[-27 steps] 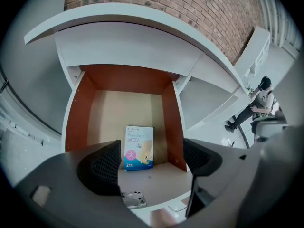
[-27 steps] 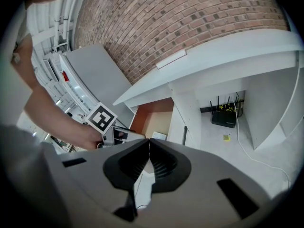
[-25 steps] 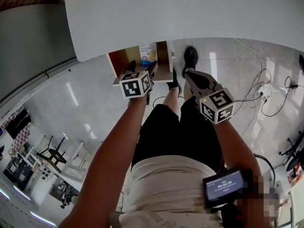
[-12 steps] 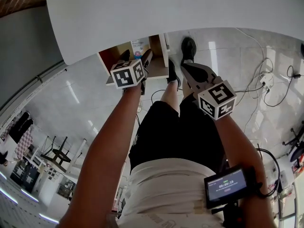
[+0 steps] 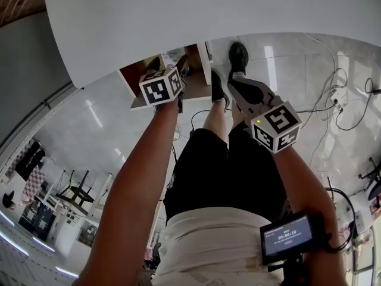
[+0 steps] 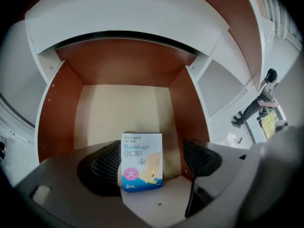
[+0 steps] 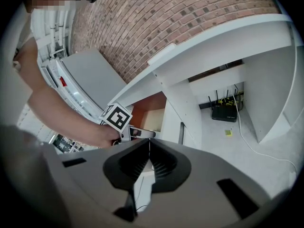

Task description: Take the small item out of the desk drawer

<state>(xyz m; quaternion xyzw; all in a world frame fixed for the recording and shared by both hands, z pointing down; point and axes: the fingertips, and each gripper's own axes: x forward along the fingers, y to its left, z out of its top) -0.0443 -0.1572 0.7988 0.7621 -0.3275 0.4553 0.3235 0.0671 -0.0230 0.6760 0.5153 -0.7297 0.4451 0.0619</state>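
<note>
The desk drawer (image 6: 126, 106) stands pulled open, with brown side walls and a pale floor. A small white-and-blue bandage box (image 6: 141, 161) stands upright at its near end. My left gripper (image 6: 149, 160) reaches into the drawer, open, with its jaws on either side of the box. The left pad (image 6: 103, 164) is at the box's edge, and a gap shows before the right pad (image 6: 199, 158). In the head view the left gripper (image 5: 178, 67) sits over the drawer (image 5: 132, 79) and its cube hides the box. My right gripper (image 5: 235, 85) hangs shut and empty above the floor.
The white desk top (image 5: 178, 16) overhangs the drawer. The person's legs and black shoes (image 5: 238, 55) stand right of the drawer. Cables and a power strip (image 5: 336, 94) lie on the tiled floor at the right. A black router (image 7: 223, 112) sits under the desk.
The left gripper has moved forward into the drawer, and its cube now covers the box in the head view. The right gripper has barely shifted.
</note>
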